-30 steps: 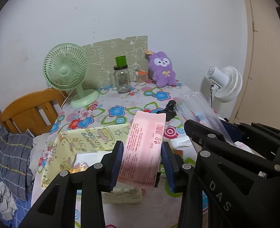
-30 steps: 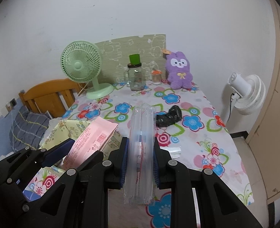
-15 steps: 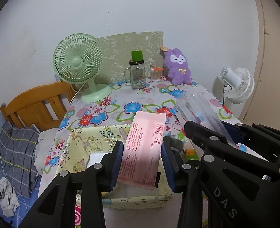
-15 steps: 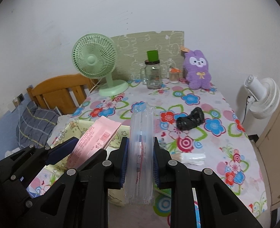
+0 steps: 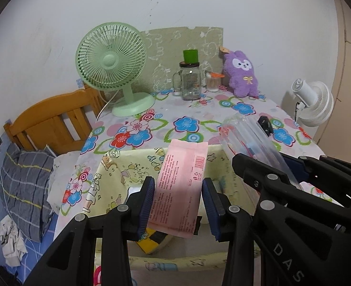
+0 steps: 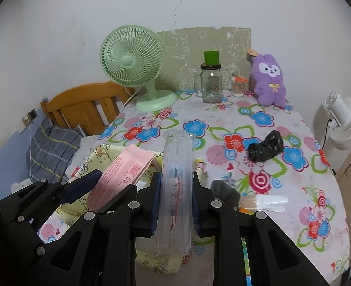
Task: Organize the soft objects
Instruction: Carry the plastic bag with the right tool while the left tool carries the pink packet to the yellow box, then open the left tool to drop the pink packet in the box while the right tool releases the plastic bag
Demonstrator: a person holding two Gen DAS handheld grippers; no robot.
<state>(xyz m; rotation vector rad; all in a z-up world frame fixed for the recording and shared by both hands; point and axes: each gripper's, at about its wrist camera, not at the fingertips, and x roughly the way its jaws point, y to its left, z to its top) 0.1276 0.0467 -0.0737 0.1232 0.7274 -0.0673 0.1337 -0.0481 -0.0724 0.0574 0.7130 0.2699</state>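
We are holding two things up over the table (image 6: pixel 313 186), one in each of our tongs. Our left tongs (image 5: pixel 178 205) are squeezing a soft pink pack (image 5: pixel 179 186) between their blue pads (image 5: pixel 147 205), and the pack is sticking up and out past the tips. Our right tongs (image 6: pixel 175 205) are pinching a clear plastic pack (image 6: pixel 175 190), which is standing tall between the two fingers and poking out above and below them.

Both tongs are sitting close together, side by side. In the left view the right tongs (image 5: pixel 294 174) are showing just to the right, with the clear plastic pack (image 5: pixel 254 143) leaning away from us. In the right view the left tongs (image 6: pixel 99 186) are showing just to the left with the pink pack (image 6: pixel 120 174).

Right under both tongs a yellow cloth bag (image 5: pixel 118 174) with cartoon pictures is lying open on the flowery cloth.

A little ahead of the right tongs and to their right a black bundle (image 6: pixel 266 149) is lying on the table. Nearer, just to the right of the right tongs, a small white roll (image 6: pixel 268 202) is lying flat, with something grey (image 6: pixel 225 191) beside it.

Far ahead of us a green fan (image 6: pixel 132 62), a glass jar (image 6: pixel 211 83) and a purple plush bunny (image 6: pixel 269 78) are standing by the wall. A white fan (image 6: pixel 344 124) is standing off to the right, beyond the table edge.
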